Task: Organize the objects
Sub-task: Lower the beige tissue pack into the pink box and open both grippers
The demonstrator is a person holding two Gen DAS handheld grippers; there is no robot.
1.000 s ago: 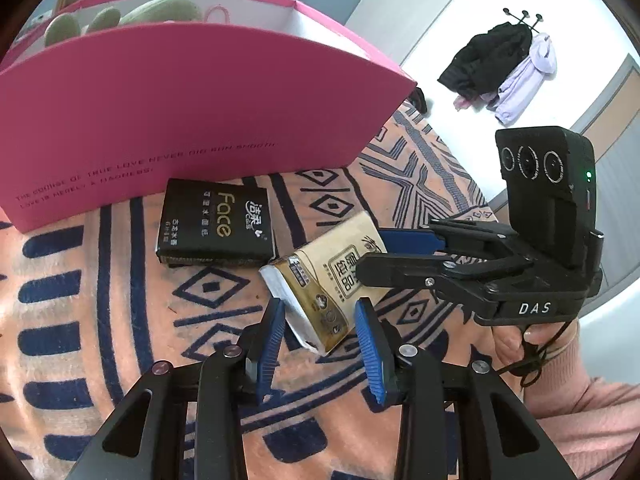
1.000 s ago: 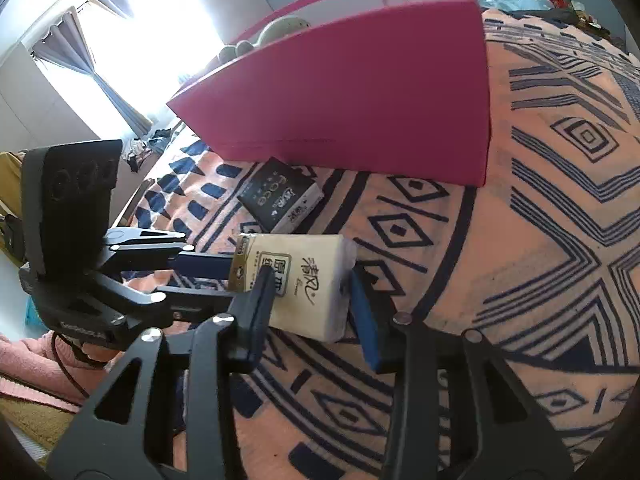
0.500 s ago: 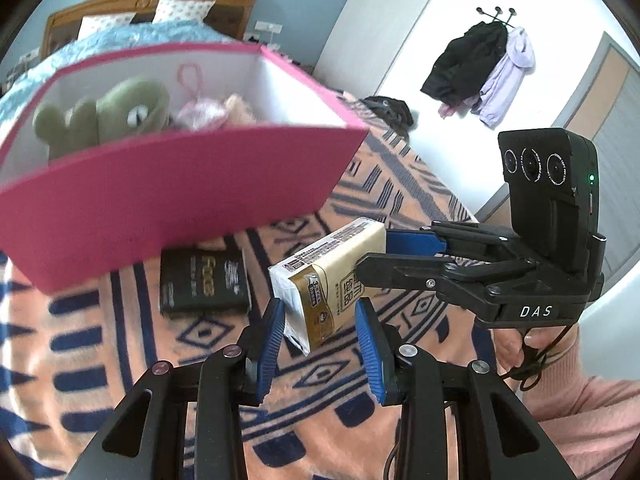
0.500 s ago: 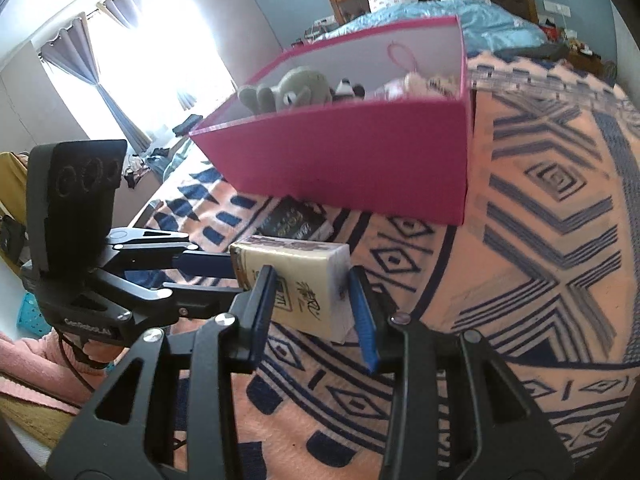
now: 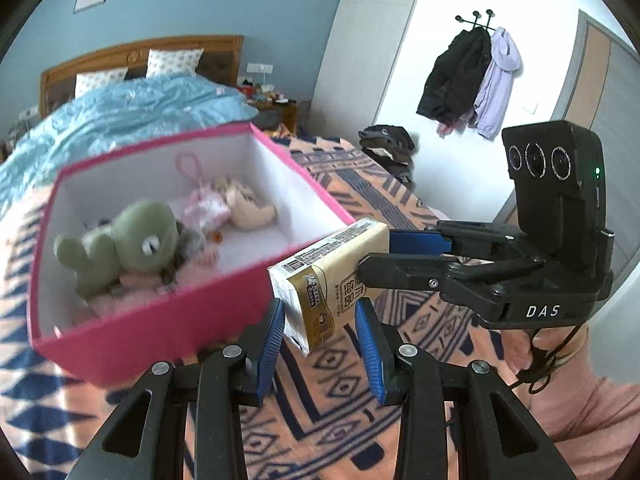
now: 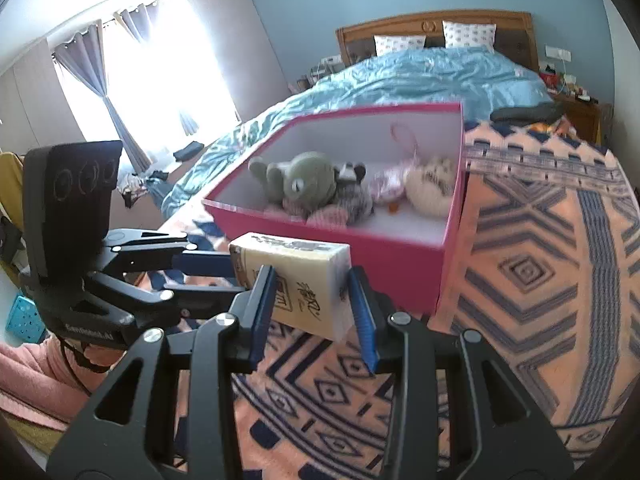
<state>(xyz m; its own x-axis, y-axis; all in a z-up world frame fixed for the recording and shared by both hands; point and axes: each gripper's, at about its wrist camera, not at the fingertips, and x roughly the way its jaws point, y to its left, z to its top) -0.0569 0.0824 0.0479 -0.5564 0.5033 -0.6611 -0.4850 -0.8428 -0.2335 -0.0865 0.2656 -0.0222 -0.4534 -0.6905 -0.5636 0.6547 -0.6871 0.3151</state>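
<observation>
A cream and gold tissue pack (image 5: pixel 330 276) is held in the air by both grippers, each at one end. My left gripper (image 5: pixel 320 320) is shut on its near end, and my right gripper (image 6: pixel 312 300) is shut on the other end (image 6: pixel 296 280). The pack hangs just in front of the near wall of the open pink box (image 5: pixel 132 328), at about rim height. The box (image 6: pixel 400 252) holds a green plush toy (image 5: pixel 128 240), a pink pouch (image 5: pixel 204 212) and a cream plush (image 6: pixel 432 188). The black tissue pack is hidden.
The box stands on an orange and navy patterned blanket (image 6: pixel 540 280). A bed with a blue quilt (image 6: pixel 420 76) lies behind it. Coats hang on a rack (image 5: pixel 472 76) by the doorway, with a dark clothes pile (image 5: pixel 388 144) on the floor.
Both grippers lifted the tissue pack off the blanket, up to the box's rim. The box's inside came into view and the black pack dropped out of sight.
</observation>
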